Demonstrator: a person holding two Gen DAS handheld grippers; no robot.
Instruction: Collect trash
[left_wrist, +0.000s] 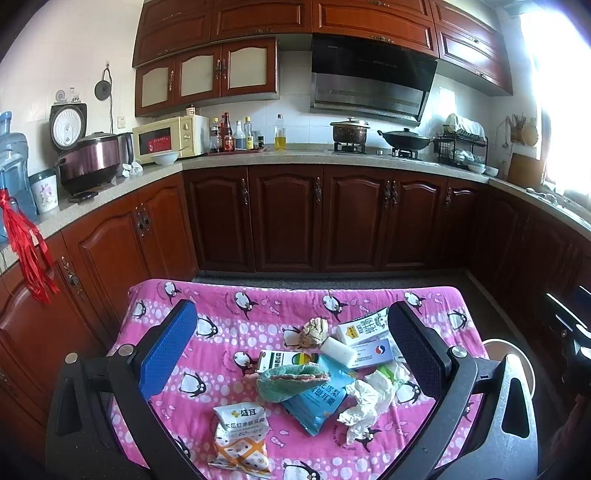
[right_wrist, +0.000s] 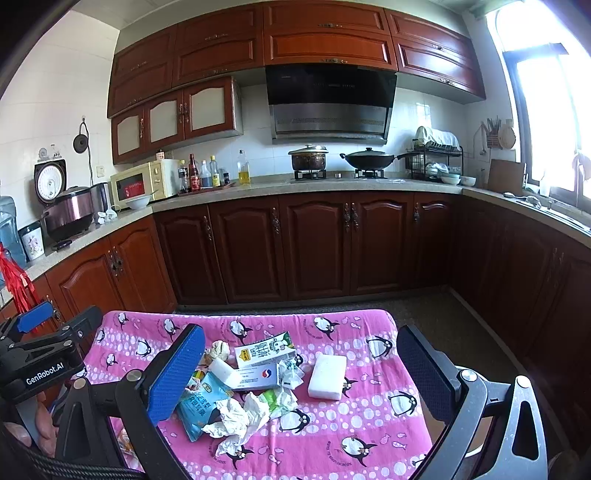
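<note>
Inspector: Litter lay heaped at the middle of the counter (right_wrist: 369, 435), on its pink penguin cloth. Position of the tools?

Assessor: The left gripper (left_wrist: 291, 308) and the right gripper (right_wrist: 300, 332) both hung above the near edge. Each had its jaws spread wide and held nothing. Nothing had yet been touched.

Inspector: Contents of the heap?

Assessor: Crumpled tissue (right_wrist: 240, 417) rested against a blue snack pouch (right_wrist: 199, 406). Behind these a milk carton (right_wrist: 264, 350) leaned over a white-and-blue box (right_wrist: 255, 376). A white block (right_wrist: 327, 376) lay apart, toward the right edge. An orange-and-white packet (left_wrist: 240, 439) sat alone by the near edge, and a teal cloth (left_wrist: 291, 380) was draped on the pouch.

Inspector: Hazards?

Assessor: Three, in my judgement. The tissue was light and loosely wadded, so a shallow pinch would likely have taken one shred and left the rest, or dragged the pouch along. The cloth cover looked loose. Jaws pressed too low could have caught a fold and pulled the whole heap toward the edge. The flat packets offered little to bite on and might have slid away.

Inspector: Receptacle?

Assessor: None could be identified in either view, so a carry of unknown length risked a drop.
</note>
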